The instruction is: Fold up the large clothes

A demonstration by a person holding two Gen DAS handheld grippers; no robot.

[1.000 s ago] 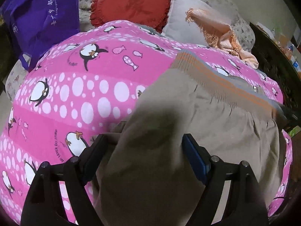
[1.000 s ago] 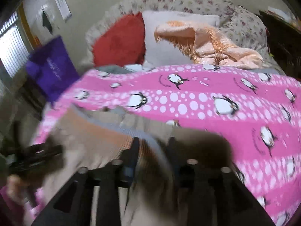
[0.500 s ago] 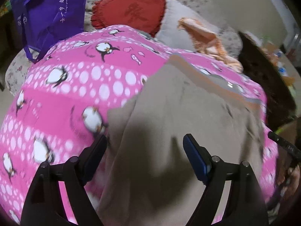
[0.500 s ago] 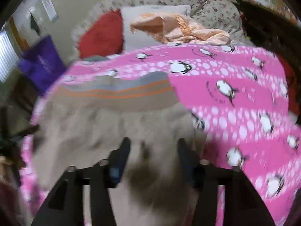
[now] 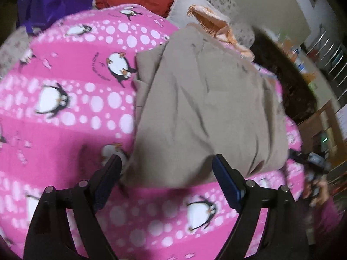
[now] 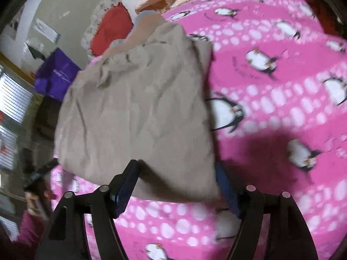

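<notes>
Now, garment: folded taupe trousers (image 5: 201, 108) lie on the penguin blanket (image 5: 65, 119), ahead of both fingers.
Left gripper (image 5: 167, 179): jaws wide, holding nothing.
Right gripper (image 6: 176, 186): jaws just opened, trousers' near edge between them, unpinched.

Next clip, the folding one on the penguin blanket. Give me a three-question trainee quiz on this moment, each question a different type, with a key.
1. True or false: the garment lies on the blanket.
2. What colour is the garment?
3. The fingers of the right gripper are: A) clamped on fabric, B) open around the garment's near edge, C) holding a pillow.

Key: 1 true; 2 beige; 3 B.
</notes>
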